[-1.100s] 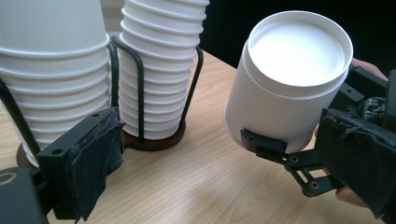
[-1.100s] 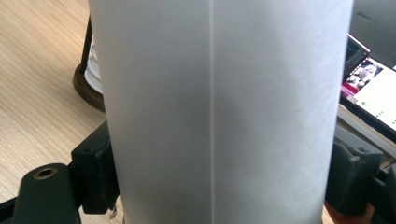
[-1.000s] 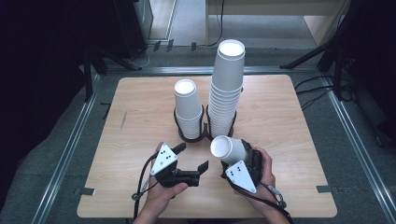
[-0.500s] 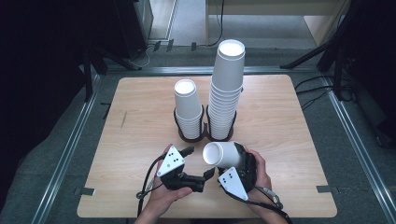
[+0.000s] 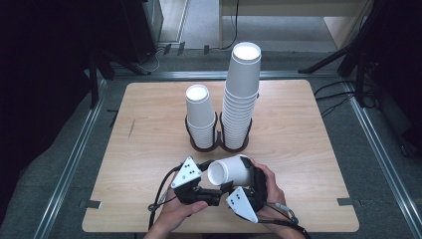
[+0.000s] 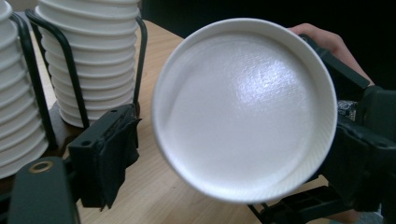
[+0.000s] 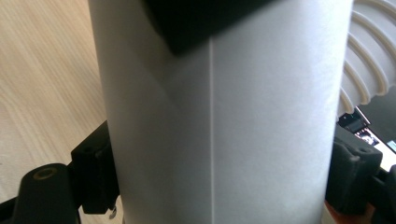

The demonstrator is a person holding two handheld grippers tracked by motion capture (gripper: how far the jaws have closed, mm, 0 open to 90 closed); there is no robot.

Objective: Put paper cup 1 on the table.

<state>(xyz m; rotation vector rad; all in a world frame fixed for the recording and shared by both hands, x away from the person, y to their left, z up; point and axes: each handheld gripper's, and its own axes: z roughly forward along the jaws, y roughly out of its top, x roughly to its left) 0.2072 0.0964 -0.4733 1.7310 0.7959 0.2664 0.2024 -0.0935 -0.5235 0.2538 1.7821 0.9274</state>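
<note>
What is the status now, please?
Right claw shut on paper cup, cup sideways above table. Left claw just been closing at cup's rim, contact unclear. Two cup stacks behind, nothing blocking.

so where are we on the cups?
Done: one white paper cup is off the stacks, held sideways above the table. In hand: the right gripper is clamped on its wall. The left gripper has just been closing its jaws near the rim, with the visible pad clear of it. Left: probably seating it on the shorter cup stack or the taller cup stack.
</note>
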